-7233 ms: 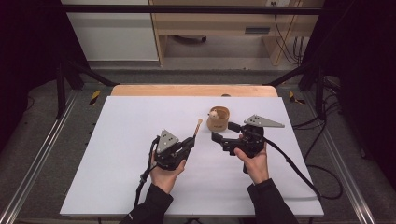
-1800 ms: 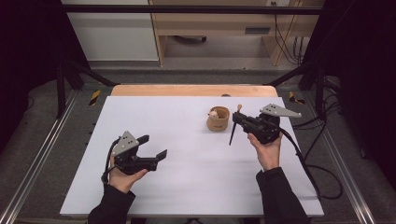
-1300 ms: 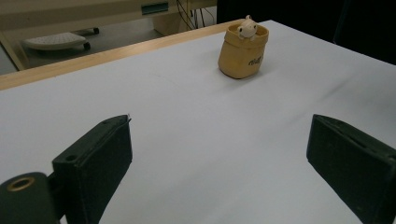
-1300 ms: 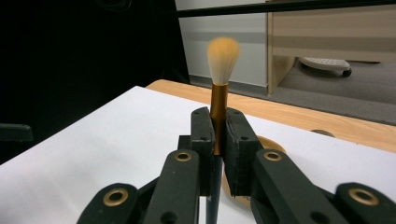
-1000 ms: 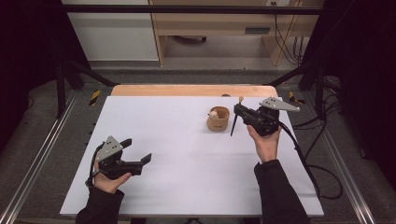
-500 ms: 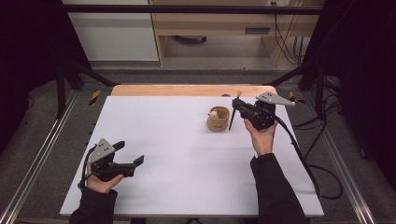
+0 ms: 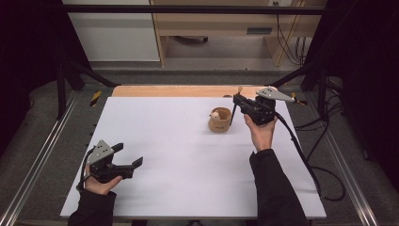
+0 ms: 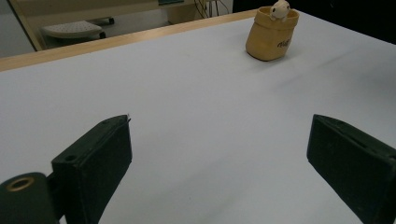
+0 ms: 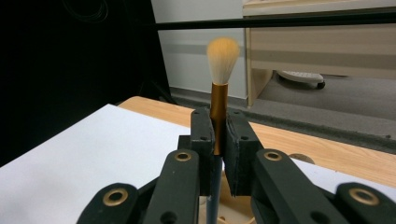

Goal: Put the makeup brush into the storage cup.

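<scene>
A wide white rectangular table (image 7: 188, 160) with a pale wooden strip along its far edge carries the scene.

The right gripper (image 7: 237, 100), black with a grey 3-cornered plate on top, is held up by the person's right hand (image 7: 261, 133) over the far right part of the table, just beside the holder. Its 2 jaws are clamped narrow on a brush. In the right gripper view the right gripper (image 9: 217, 140) pinches the gold ferrule between its pads.

The left gripper (image 7: 128, 157), also black with a grey plate, sits low over the near left part of the table in the person's left hand (image 7: 99, 183), well apart from the holder. Its 2 jaws stand wide with nothing between them; the left gripper view shows bare white table in the gap.

A small tan cup-shaped holder (image 7: 219, 119) stands upright on the far right of the table, with a small cream figure at its rim. In the left gripper view the holder (image 8: 271, 35) sits near the wooden strip.

The make-up brush with a dark thin handle, gold ferrule and pale bristle tuft (image 9: 222, 53) is upright in the right gripper, tuft up. In the high view the brush (image 7: 233, 114) has its dark handle hanging down just beside the holder's right side.
</scene>
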Demonstrator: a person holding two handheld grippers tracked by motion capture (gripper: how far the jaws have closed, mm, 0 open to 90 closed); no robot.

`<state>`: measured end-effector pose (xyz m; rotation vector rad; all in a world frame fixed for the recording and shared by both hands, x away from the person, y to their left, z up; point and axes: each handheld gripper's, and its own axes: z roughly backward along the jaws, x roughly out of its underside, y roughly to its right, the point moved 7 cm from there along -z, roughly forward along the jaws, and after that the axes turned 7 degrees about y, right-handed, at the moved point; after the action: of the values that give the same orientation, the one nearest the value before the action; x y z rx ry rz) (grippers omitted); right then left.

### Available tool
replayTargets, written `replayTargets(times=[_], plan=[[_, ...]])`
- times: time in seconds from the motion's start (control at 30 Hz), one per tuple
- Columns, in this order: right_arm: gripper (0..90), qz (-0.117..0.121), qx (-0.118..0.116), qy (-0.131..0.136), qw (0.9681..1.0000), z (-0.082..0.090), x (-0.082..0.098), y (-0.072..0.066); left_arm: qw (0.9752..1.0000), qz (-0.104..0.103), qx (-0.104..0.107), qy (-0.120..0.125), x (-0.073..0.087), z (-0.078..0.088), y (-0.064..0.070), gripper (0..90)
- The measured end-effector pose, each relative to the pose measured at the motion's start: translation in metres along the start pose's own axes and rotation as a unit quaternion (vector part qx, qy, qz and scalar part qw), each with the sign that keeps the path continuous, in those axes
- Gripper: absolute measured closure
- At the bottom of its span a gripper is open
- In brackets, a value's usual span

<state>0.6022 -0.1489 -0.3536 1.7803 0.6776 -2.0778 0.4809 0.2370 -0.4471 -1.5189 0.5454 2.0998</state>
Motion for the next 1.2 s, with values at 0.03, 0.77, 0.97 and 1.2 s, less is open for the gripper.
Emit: replayTargets(times=[0.03, 0.77, 0.97, 1.2], plan=[[83.3, -0.002, 0.001, 0.002, 1.0, -0.001, -0.001, 0.0, 1.0, 0.0, 0.0, 0.0, 0.0, 0.0, 0.0, 6.4], [83.3, -0.006, 0.02, 0.008, 0.9998, -0.029, -0.004, 0.008, 0.9999, -0.006, 0.013, -0.007, 0.002, -0.004, 0.006, 6.3], [83.3, -0.007, 0.02, 0.008, 0.9997, -0.039, -0.002, 0.006, 0.9998, -0.01, 0.013, -0.012, 0.003, -0.006, 0.007, 7.0], [83.3, -0.006, 0.03, 0.007, 0.9995, -0.049, -0.002, 0.008, 0.9998, -0.011, 0.013, -0.01, 0.002, -0.005, 0.006, 7.2]])
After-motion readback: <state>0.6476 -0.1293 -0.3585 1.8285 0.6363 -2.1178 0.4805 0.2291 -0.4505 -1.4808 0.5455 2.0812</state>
